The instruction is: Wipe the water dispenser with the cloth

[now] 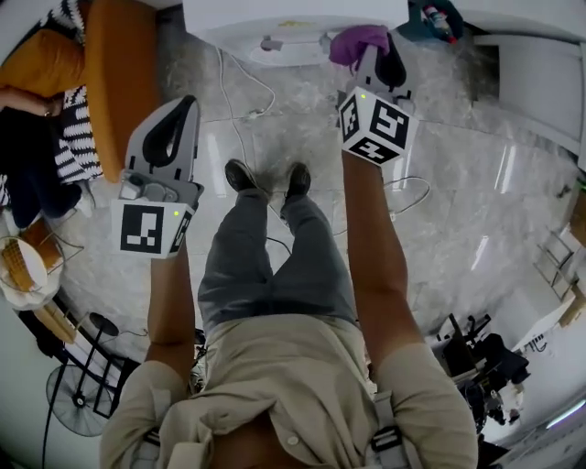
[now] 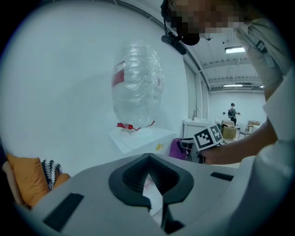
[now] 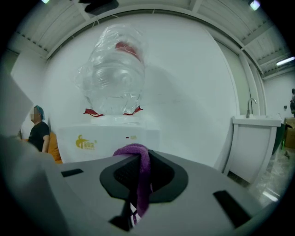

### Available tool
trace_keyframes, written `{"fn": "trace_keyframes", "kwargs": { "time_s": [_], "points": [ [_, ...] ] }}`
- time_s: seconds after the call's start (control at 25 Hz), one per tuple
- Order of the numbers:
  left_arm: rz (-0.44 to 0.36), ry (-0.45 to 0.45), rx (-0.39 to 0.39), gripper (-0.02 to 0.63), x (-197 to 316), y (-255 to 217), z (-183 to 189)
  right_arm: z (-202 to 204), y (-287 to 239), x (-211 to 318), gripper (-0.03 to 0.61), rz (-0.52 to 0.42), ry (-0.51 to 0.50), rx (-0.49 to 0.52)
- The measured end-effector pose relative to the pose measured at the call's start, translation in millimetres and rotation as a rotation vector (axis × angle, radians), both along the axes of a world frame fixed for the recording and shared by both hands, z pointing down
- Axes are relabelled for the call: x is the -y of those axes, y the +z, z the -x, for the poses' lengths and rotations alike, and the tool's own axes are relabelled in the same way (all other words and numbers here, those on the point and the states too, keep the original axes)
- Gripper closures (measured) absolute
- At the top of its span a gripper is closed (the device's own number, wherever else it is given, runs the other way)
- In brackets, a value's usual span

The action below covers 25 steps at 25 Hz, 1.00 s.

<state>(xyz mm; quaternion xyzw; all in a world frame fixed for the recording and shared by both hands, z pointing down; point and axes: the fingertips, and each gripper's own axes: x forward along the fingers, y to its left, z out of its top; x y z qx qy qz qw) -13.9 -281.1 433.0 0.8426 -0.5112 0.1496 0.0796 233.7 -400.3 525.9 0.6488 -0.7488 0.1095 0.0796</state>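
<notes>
head view: white box-shaped water dispenser [image 1: 229,23] at the top edge, standing on a grey marbled floor [image 1: 476,183]; right gripper [image 1: 377,57] reached out to it, a purple terry cloth [image 1: 355,41] bunched at its jaws and lying against the dispenser's near edge; left gripper [image 1: 179,114] held lower and well apart from the dispenser, over the floor beside an orange cushion [image 1: 124,73]; the person's dark shoes [image 1: 243,174] between the two grippers. left gripper view: jaws a narrow slit apart with nothing between them, only the pale dispenser front showing through the gap; clear upturned water bottle [image 2: 137,87] seated on top of the dispenser, red trim at its neck; the right gripper and the purple cloth seen at the dispenser's right side. right gripper view: jaws closed on the purple cloth, which folds over their top and hangs down between them; the dispenser straight ahead, a yellow emblem on its front, the bottle above it; white sink cabinet [image 3: 256,143] to the right; a person in a dark top [image 3: 39,131] at the far left.
</notes>
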Motion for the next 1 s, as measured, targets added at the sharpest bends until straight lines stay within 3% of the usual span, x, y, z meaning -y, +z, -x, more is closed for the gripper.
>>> {"fn": "trace_keyframes", "kwargs": {
  "time_s": [0.16,0.32,0.48,0.72,1.0],
  "points": [
    [0.082,-0.014,0.139,0.598,-6.3,-1.8,38.5,21.8,-8.0,8.9,0.540,0.056,-0.043,0.034],
    [0.051,-0.073,0.127,0.598,-12.7,-31.5,92.7,78.7,-12.5,-1.5,0.540,0.134,-0.165,-0.013],
    [0.014,-0.125,0.140,0.598,-40.6,-66.3,133.2,110.2,-22.3,-14.9,0.540,0.192,-0.298,-0.039],
    [-0.011,-0.169,0.123,0.598,-72.9,-115.3,158.1,152.8,-78.9,-44.0,0.540,0.156,-0.468,-0.110],
    [-0.105,-0.173,0.055,0.598,-102.8,-193.8,151.9,164.4,-196.7,-102.9,0.540,0.023,-0.559,-0.138]
  ]
}}
